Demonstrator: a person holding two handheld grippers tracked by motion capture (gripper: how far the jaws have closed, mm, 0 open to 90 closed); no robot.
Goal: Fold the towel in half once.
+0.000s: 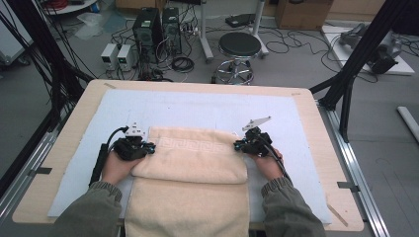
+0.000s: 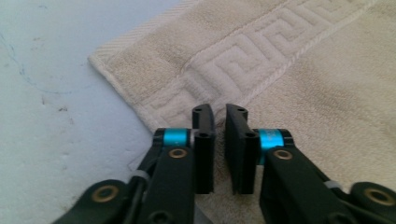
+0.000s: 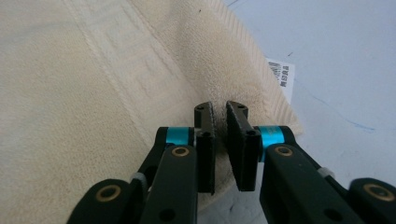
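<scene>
Two grippers, left gripper and right gripper, pinch the towel at its side edges. It lies mid-table on the mat, long axis running toward the person, near end overhanging.

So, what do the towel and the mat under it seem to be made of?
Towel: probably cotton terry, matte cream, with a looped pile and a woven key-pattern band. Mat: perhaps foam or felt, pale blue-white, dull, with a fine grainy surface and small marks.

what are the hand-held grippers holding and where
Both hold the towel: left hand-held gripper pinches its left side edge, right hand-held gripper its right side edge.
</scene>
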